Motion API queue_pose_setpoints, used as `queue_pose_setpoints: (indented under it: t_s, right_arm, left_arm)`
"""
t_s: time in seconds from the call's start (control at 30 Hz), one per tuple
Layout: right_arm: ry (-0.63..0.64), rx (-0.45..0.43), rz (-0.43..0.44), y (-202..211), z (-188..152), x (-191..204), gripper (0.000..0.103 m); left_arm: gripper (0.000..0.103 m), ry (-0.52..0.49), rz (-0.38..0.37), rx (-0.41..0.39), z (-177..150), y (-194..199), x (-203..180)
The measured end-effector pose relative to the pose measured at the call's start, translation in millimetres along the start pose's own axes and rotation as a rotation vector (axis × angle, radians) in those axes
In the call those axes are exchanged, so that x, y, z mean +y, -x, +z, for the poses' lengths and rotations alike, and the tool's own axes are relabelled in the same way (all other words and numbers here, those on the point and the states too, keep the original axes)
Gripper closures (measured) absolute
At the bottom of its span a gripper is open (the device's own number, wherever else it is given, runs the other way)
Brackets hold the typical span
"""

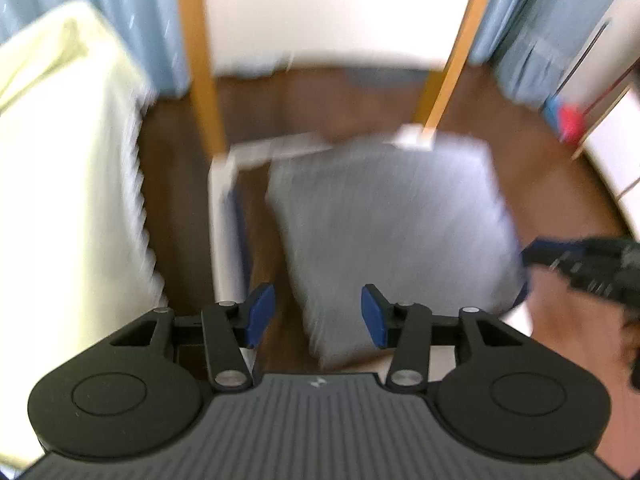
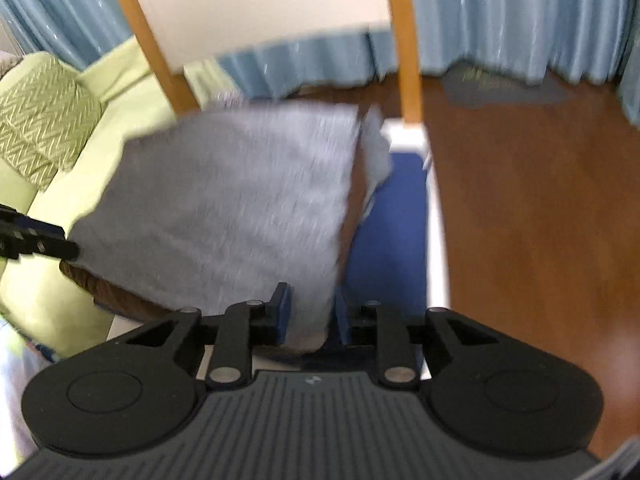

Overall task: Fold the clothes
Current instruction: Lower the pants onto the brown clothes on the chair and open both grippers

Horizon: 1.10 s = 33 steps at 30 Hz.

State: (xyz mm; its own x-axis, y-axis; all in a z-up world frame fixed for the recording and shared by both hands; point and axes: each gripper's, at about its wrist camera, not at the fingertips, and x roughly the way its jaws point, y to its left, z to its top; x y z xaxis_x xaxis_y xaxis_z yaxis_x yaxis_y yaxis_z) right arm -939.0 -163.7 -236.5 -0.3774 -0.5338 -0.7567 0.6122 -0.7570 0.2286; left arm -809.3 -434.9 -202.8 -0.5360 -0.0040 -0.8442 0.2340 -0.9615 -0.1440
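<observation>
The left gripper (image 1: pixel 318 316) stands released with nothing between its blue pads, the grey cloth (image 1: pixel 392 224) lying just ahead of it, probably let go after a fold. The right gripper (image 2: pixel 310 316) has a near corner of that cloth between narrowly parted jaws; whether it pinches I cannot tell. The cloth looks squarely folded, flat, slightly blurred.

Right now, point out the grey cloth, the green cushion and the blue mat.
grey cloth (image 2: pixel 224 208), right wrist view, middle of its folded face.
green cushion (image 2: pixel 44 108), right wrist view, its zigzag-patterned front.
blue mat (image 2: pixel 394 236), right wrist view, bare part beside the cloth.
</observation>
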Motion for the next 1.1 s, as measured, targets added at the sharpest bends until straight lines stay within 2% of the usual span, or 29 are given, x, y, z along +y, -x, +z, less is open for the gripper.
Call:
queue_pose_setpoints:
  t_s: [0.1,0.2,0.3,0.37,0.43,0.5,0.6,0.7,0.77,0.83,0.9,0.97,1.03,1.1]
  right_arm:
    - [0.007,-0.098,0.038,6,22,-2,0.083]
    - [0.022,-0.147,0.079,-15,44,-3,0.087]
    - [0.0,-0.171,0.122,-45,66,-11,0.093]
    - [-0.011,-0.158,0.141,-67,72,-17,0.094]
    - [-0.013,-0.12,0.125,-84,72,-22,0.1]
    - [-0.009,-0.094,0.081,-99,69,-31,0.103]
    - [-0.042,-0.116,0.05,-98,72,-40,0.103]
    - [-0.055,-0.174,-0.023,-77,75,-39,0.096]
    - [-0.072,-0.202,-0.04,-57,73,-35,0.096]
    - [-0.083,-0.215,0.004,-35,63,-28,0.096]
    - [-0.055,-0.199,0.062,-20,48,-12,0.096]
    - [-0.033,-0.167,0.131,-16,32,2,0.096]
    - [0.006,-0.1,0.192,-23,9,16,0.096]
    - [0.033,-0.05,0.193,-33,-5,20,0.096]
  left_arm:
    - [0.049,-0.017,-0.075,-0.045,26,-16,-4]
    - [0.051,0.015,-0.186,-0.047,45,-50,5]
    - [0.052,0.006,-0.177,-0.026,51,-80,13]
    - [0.054,-0.008,-0.149,0.002,48,-97,19]
    - [0.056,-0.042,-0.093,-0.012,43,-104,23]
    - [0.056,-0.042,-0.093,-0.024,43,-102,23]
    - [0.059,-0.01,-0.099,-0.046,42,-89,33]
    - [0.06,0.005,-0.048,-0.072,39,-66,45]
    - [0.06,0.008,-0.067,-0.08,29,-41,50]
    - [0.059,-0.066,-0.117,-0.063,15,-22,36]
    - [0.059,-0.144,-0.16,-0.046,6,-20,17]
    - [0.058,-0.267,-0.213,-0.024,-17,-21,-2]
    - [0.059,-0.324,-0.204,0.023,-33,-31,-5]
    - [0.059,-0.335,-0.196,0.046,-46,-38,7]
